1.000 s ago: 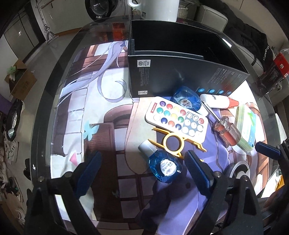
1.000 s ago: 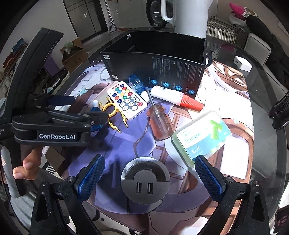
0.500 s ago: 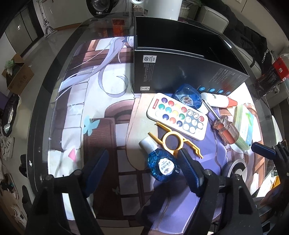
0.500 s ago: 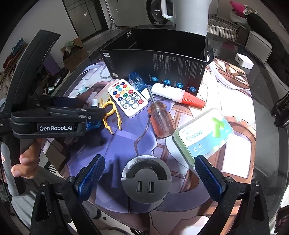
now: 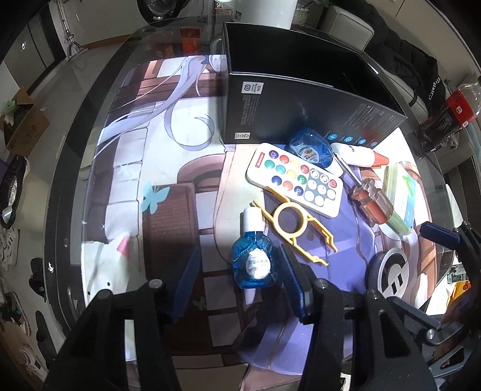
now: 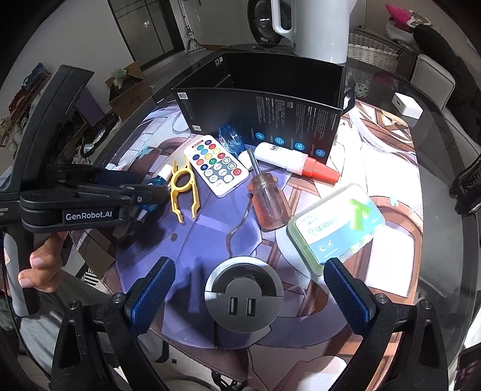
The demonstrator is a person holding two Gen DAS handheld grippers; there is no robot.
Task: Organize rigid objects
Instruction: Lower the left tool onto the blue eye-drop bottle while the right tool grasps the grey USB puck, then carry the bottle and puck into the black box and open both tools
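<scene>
A small blue bottle (image 5: 254,261) with a white cap lies on the printed mat, and it lies between the fingers of my left gripper (image 5: 239,255). The jaws are closing; the right pad is almost at the bottle and the left pad still stands clear of it. In the right wrist view the left gripper (image 6: 150,192) covers most of the bottle (image 6: 157,181). My right gripper (image 6: 249,264) hangs open above a round USB hub (image 6: 243,297), holding nothing. An open black box (image 5: 300,99) stands at the back.
Before the box lie a white remote (image 5: 294,179), a yellow plastic tool (image 5: 293,225), a screwdriver (image 5: 371,201), a second blue bottle (image 5: 311,147), a white tube with a red cap (image 5: 357,155) and a green case (image 5: 401,195). A white jug (image 6: 312,27) stands behind.
The left gripper's jaws have narrowed around the blue bottle, which now sits further in between the fingers. The right gripper has kept still.
</scene>
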